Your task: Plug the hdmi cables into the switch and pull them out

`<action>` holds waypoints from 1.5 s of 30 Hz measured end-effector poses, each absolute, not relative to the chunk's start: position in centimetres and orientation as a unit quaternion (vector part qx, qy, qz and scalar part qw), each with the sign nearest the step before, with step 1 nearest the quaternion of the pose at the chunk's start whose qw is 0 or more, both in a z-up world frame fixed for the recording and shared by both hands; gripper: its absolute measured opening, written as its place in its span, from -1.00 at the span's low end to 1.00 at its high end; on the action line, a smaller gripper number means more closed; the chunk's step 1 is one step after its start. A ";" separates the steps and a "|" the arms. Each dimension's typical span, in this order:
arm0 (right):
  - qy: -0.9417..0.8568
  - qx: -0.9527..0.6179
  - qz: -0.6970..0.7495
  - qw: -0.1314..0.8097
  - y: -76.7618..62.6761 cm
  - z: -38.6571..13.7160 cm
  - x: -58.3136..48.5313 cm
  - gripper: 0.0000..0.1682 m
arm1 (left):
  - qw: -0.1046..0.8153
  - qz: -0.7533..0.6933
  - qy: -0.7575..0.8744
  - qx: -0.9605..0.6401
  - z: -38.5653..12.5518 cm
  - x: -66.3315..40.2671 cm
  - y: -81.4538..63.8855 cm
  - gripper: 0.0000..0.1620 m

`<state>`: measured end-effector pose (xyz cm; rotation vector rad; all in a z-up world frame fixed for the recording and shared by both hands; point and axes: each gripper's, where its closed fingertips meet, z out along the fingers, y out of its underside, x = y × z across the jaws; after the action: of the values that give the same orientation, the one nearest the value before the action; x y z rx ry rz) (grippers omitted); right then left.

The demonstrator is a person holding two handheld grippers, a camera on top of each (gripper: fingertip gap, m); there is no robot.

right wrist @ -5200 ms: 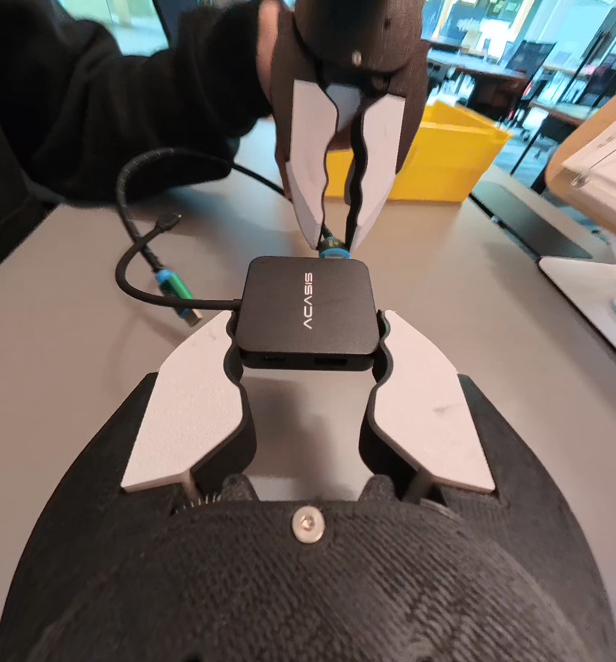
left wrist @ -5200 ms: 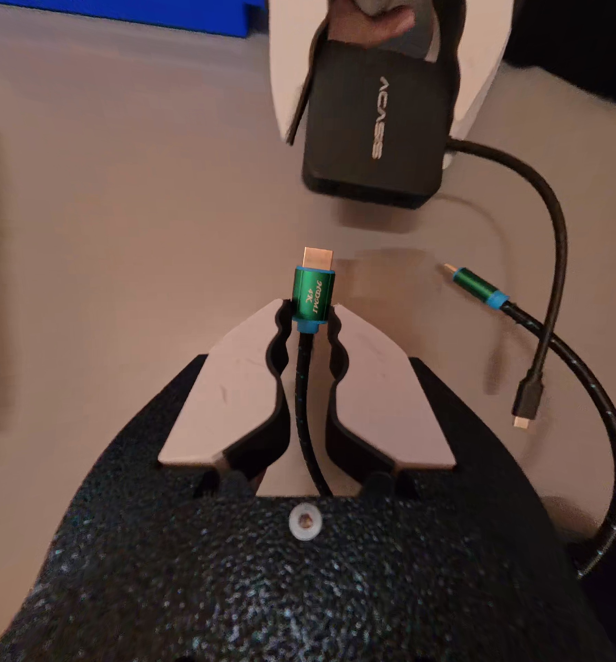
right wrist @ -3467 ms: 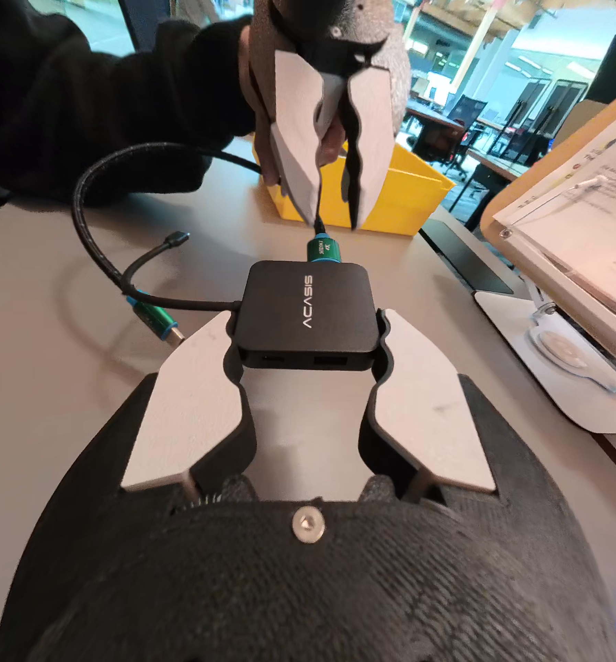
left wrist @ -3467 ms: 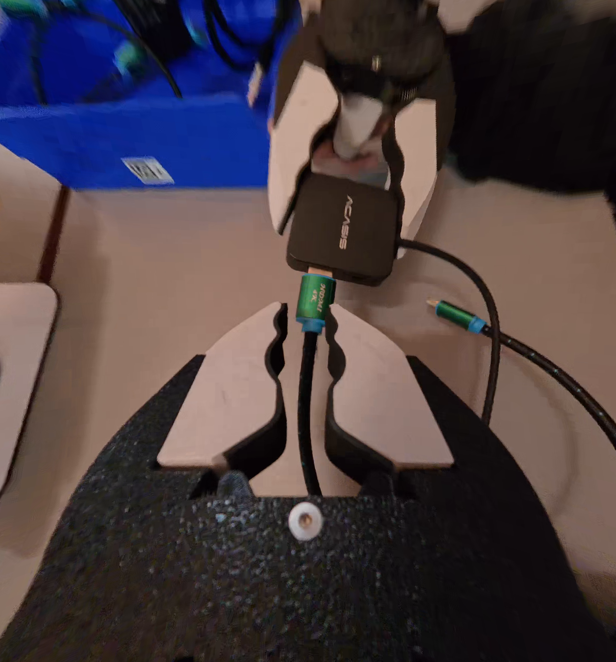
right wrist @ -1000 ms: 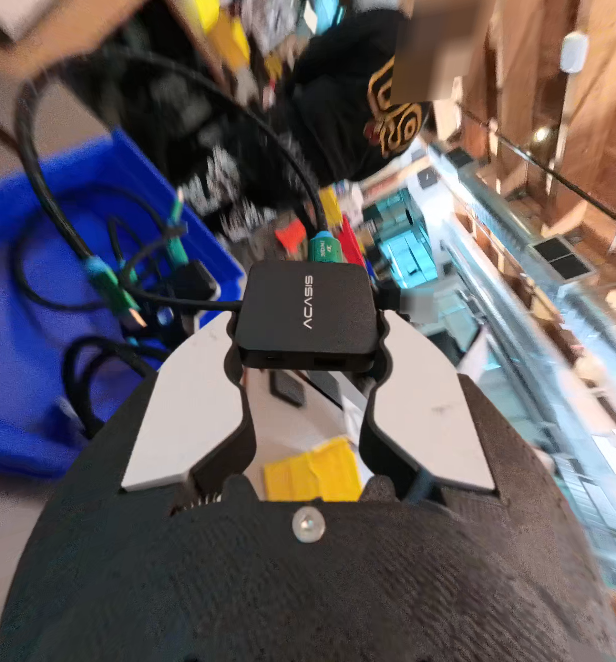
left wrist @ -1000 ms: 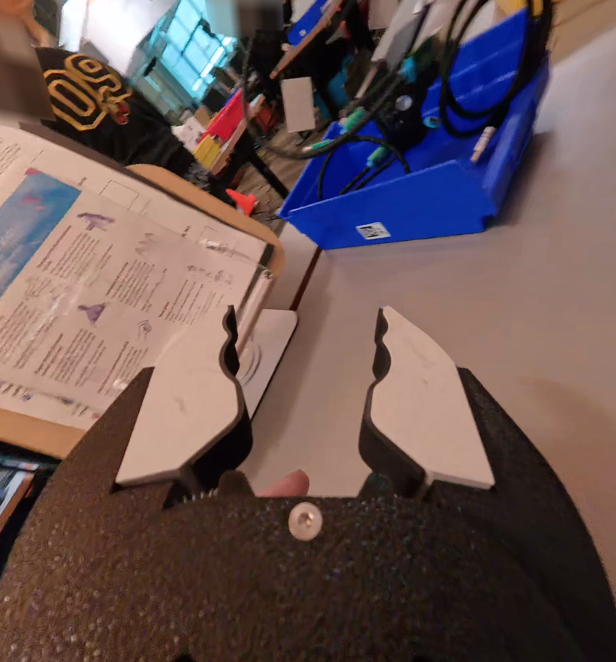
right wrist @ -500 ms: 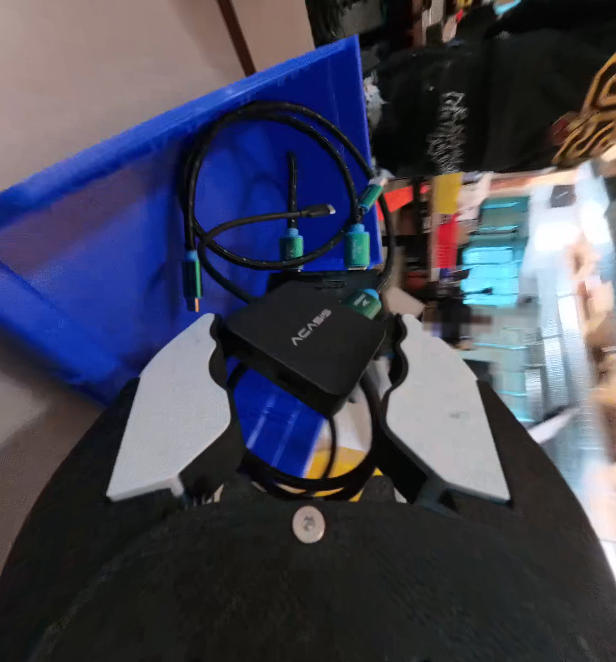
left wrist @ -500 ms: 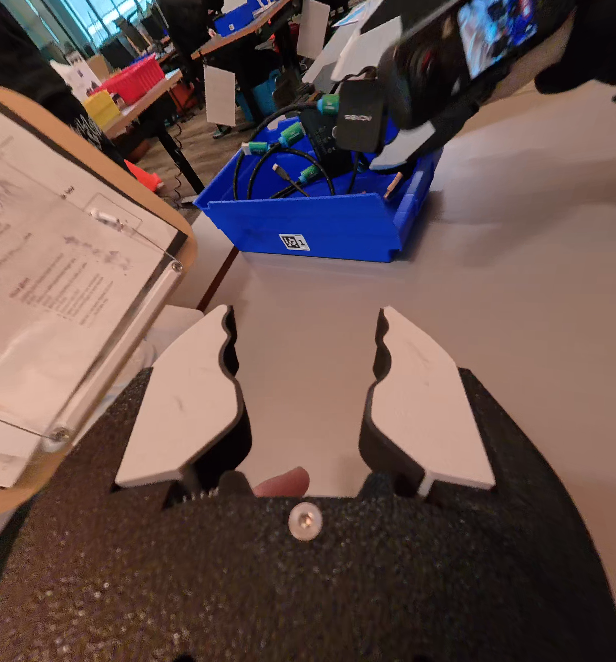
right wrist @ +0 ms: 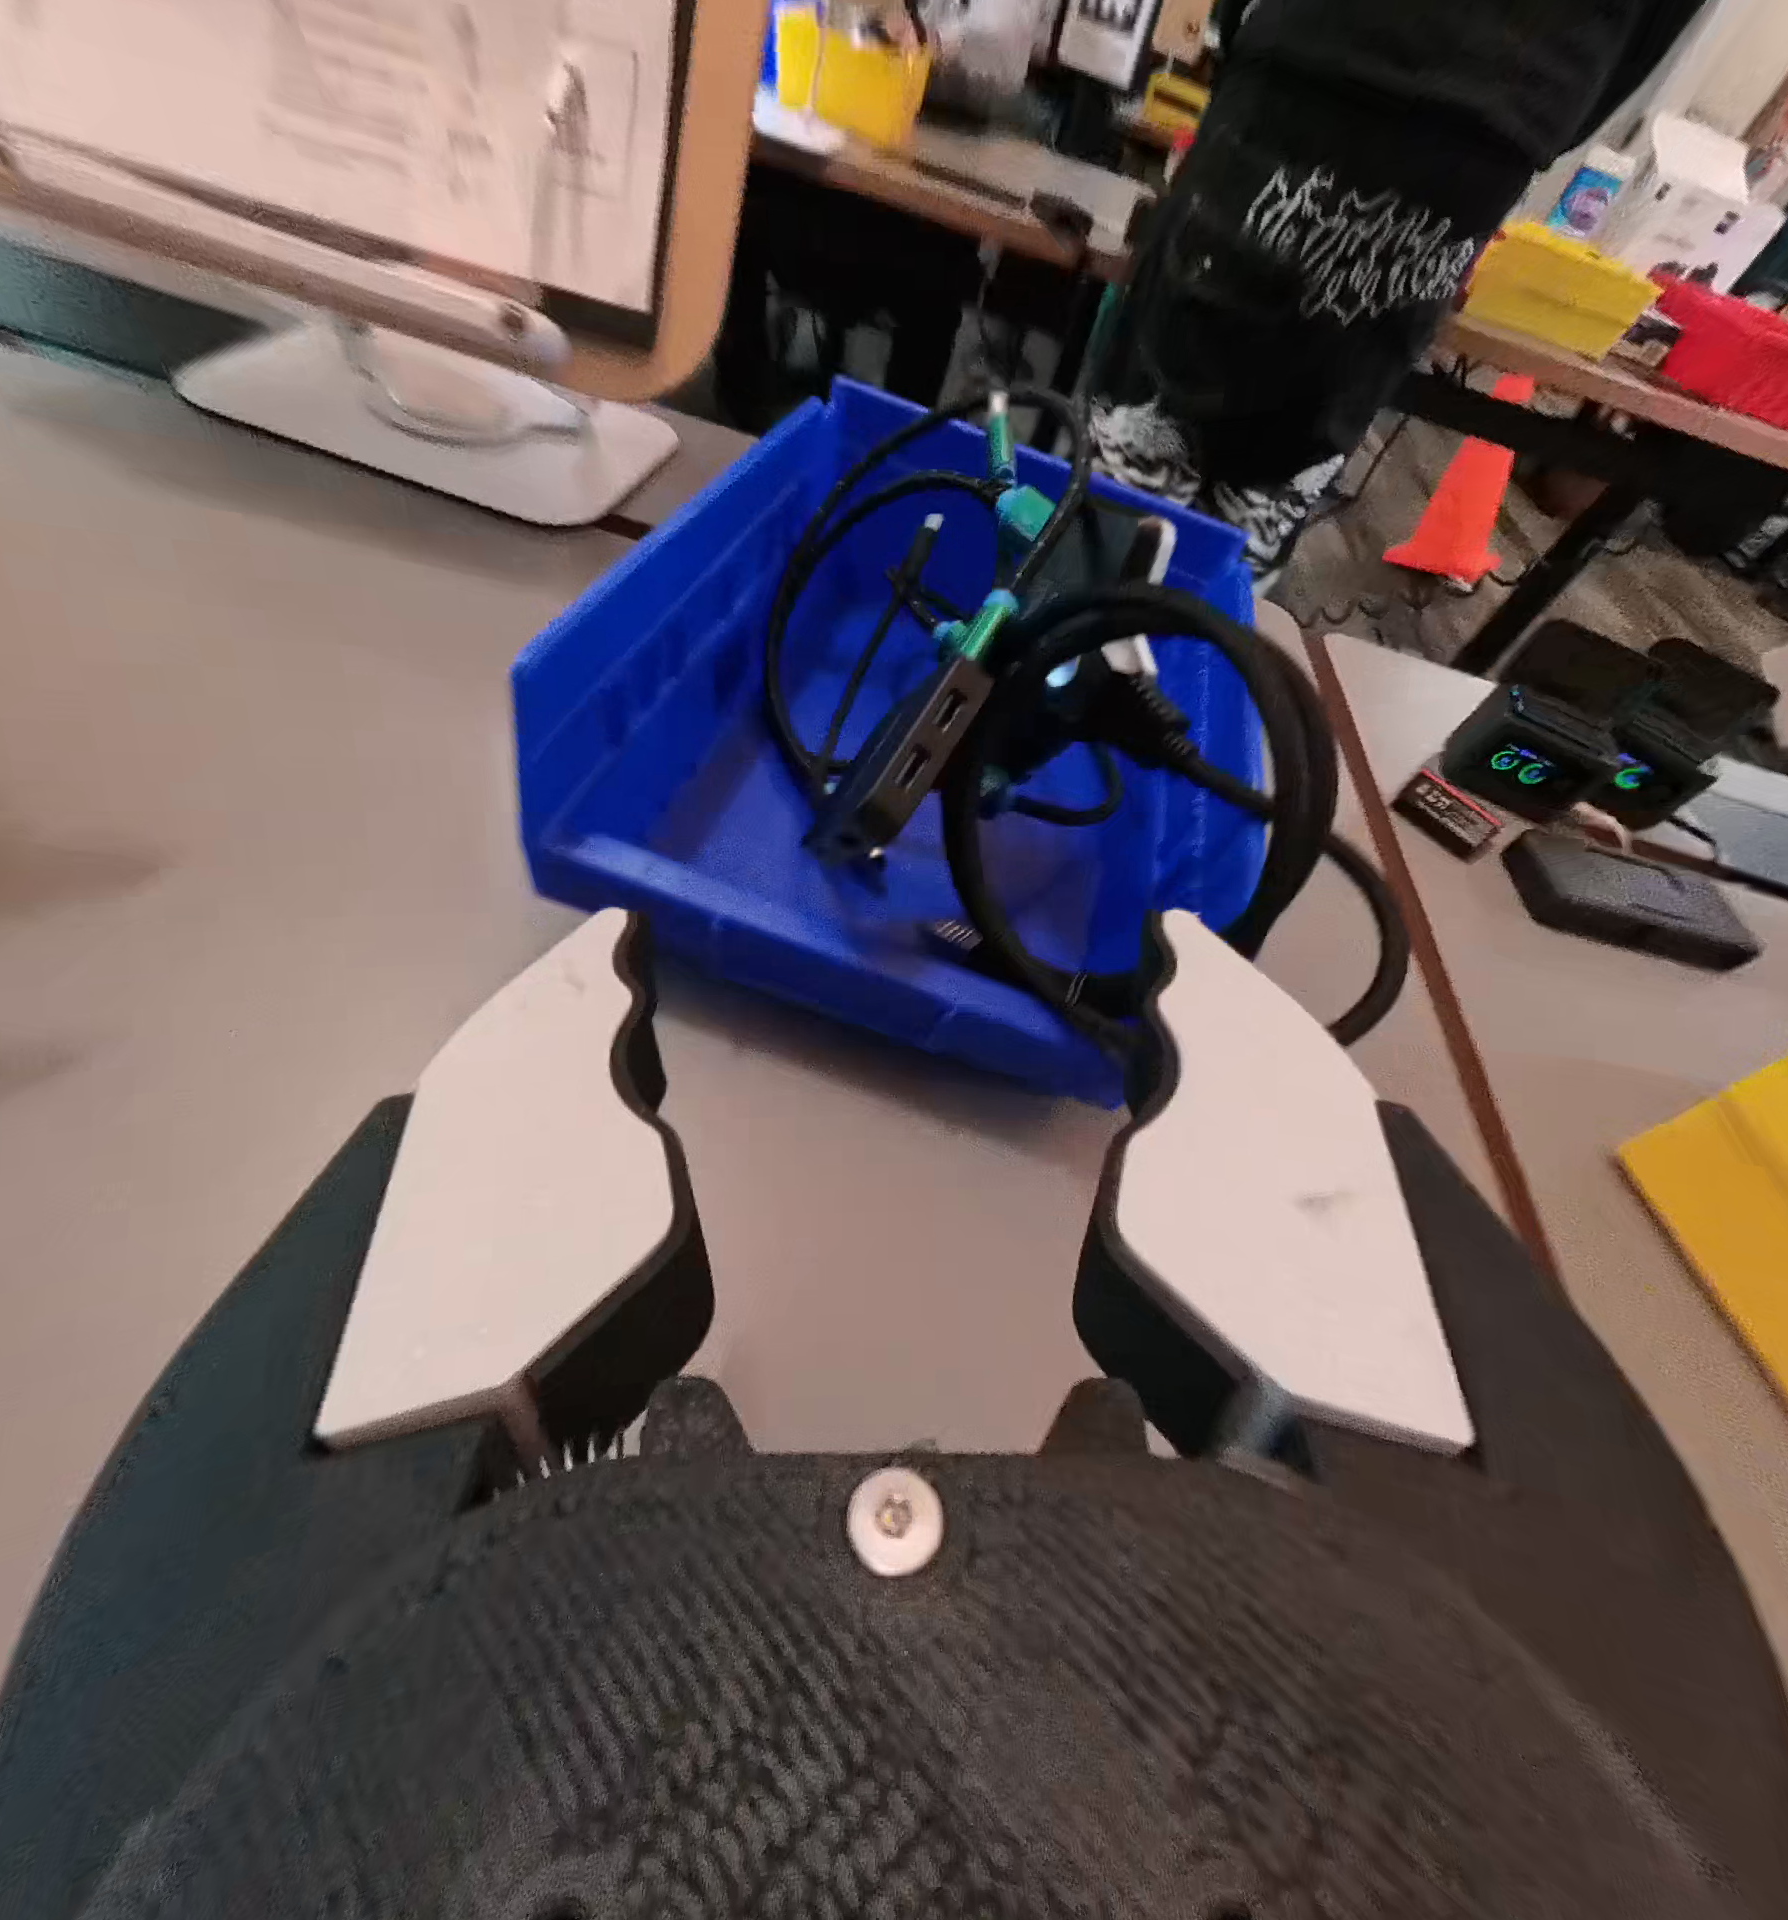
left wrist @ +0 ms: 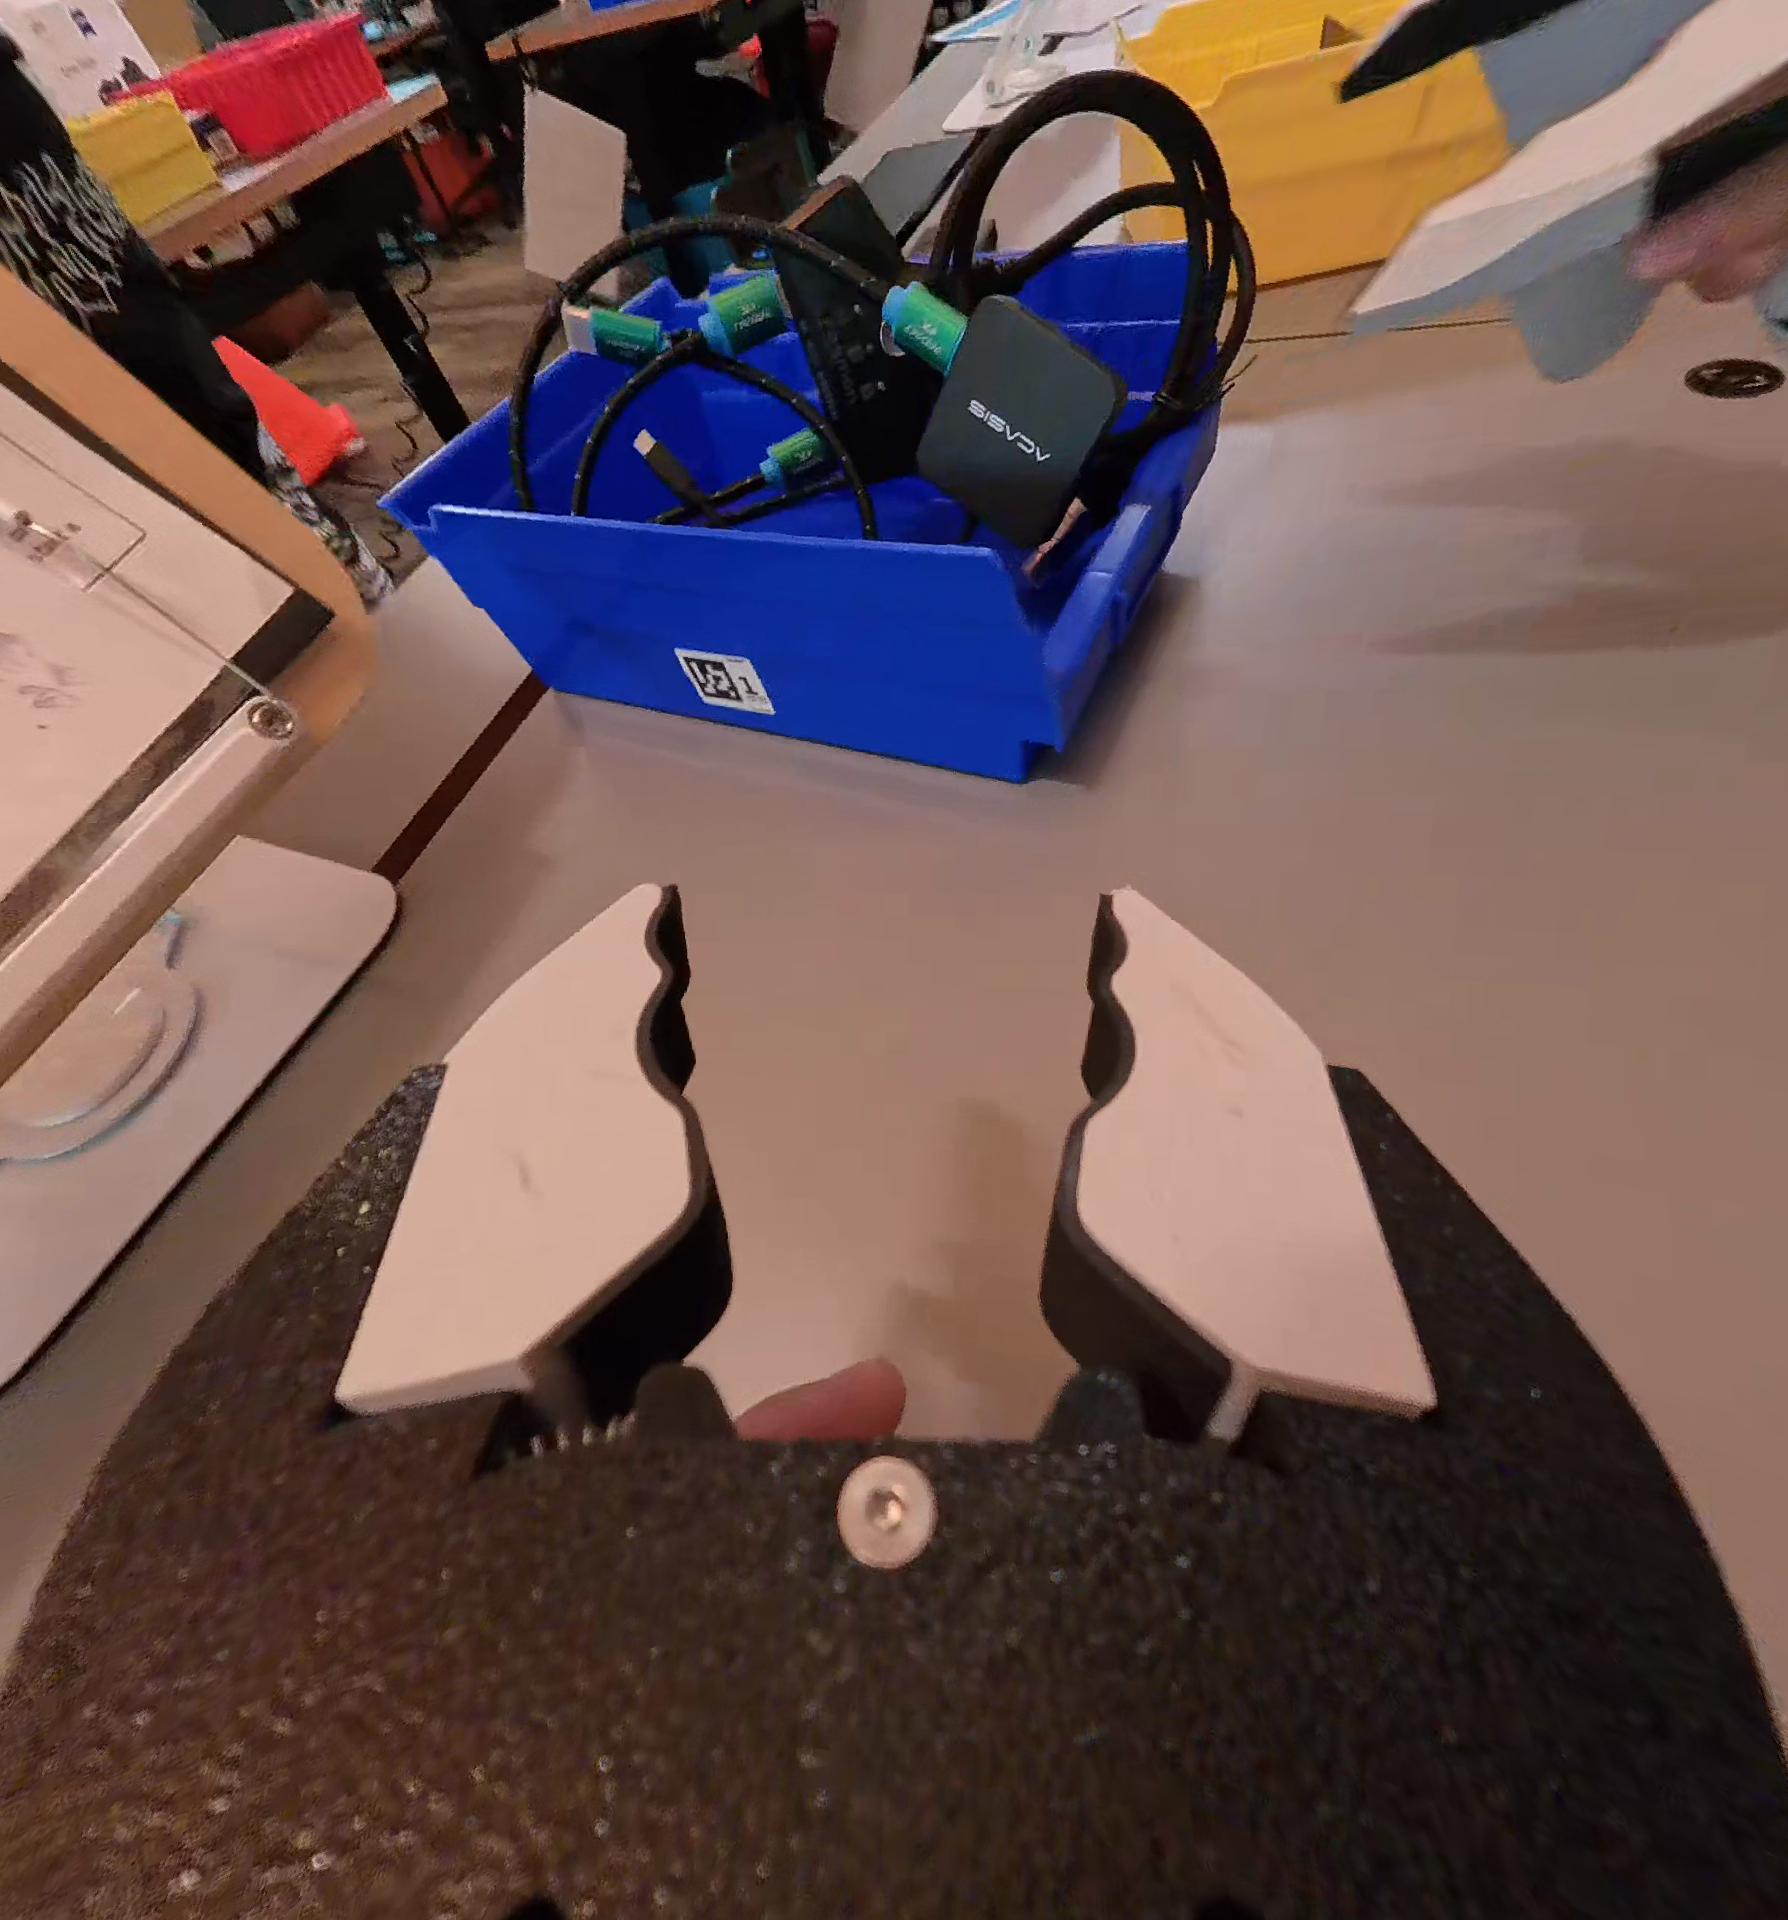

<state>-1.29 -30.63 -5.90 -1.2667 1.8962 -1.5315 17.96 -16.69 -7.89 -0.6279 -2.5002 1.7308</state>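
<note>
The black square switch lies tilted in the blue bin, with a green HDMI plug in its upper edge. Black braided cables with more green plugs coil in and over the bin. My left gripper is open and empty, low over the table in front of the bin. My right gripper is open and empty, just short of the bin. In the right wrist view the switch shows edge-on among the cables. The right gripper also shows, blurred, in the left wrist view.
A printed sheet in a clear stand on a white base stands left of the bin. A yellow bin sits behind it. In the right wrist view there are a yellow object, small black devices and a person in black.
My right gripper has let go of the switch, which now lies in the blue bin, and has drawn back from it. My left gripper stays open and has turned toward the bin.
</note>
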 end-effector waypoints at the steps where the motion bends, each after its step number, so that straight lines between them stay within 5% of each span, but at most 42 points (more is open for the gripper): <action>1: 0.672 -0.449 -0.550 0.209 -29.7 -6.3 -2.1 0.05 | 0.013 0.565 -0.802 -0.193 -8.2 17.5 -17.0 -0.09; 10: 0.697 -0.359 -0.577 0.227 -30.6 -7.2 -6.9 0.08 | 0.000 0.595 -0.803 -0.039 -9.5 12.3 -27.3 0.19; 16: 0.720 -0.300 -0.588 0.214 -31.9 -7.1 -9.2 0.09 | -0.045 0.537 -0.842 0.028 -11.5 13.9 -33.1 0.13; 23: 0.695 -0.344 -0.583 0.241 -30.5 -6.9 -7.2 0.07 | -0.090 0.531 -0.842 0.040 -11.8 17.0 -32.6 -0.75; 26: 0.691 -0.348 -0.581 0.253 -30.1 -6.4 -7.4 0.08 | -0.113 0.531 -0.839 0.046 -11.9 19.6 -29.9 -0.91; 30: 0.627 -0.386 -0.598 0.315 -27.6 -3.3 -6.9 -0.06 | -0.108 0.540 -0.834 0.032 -11.8 21.6 -23.5 -0.93; 40: 0.504 -0.517 -0.509 0.469 -13.7 0.4 3.4 0.19 | -0.082 0.580 -0.804 0.101 -11.5 24.0 -6.3 -0.92; 45: 0.473 -0.535 -0.505 0.486 -9.9 6.2 14.2 0.08 | -0.090 0.592 -0.791 0.126 -11.3 25.1 -2.1 -0.92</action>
<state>14.21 -9.92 6.20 -1.3012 1.1505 -1.2281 25.11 -2.10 -11.30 0.4207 -2.6381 1.9757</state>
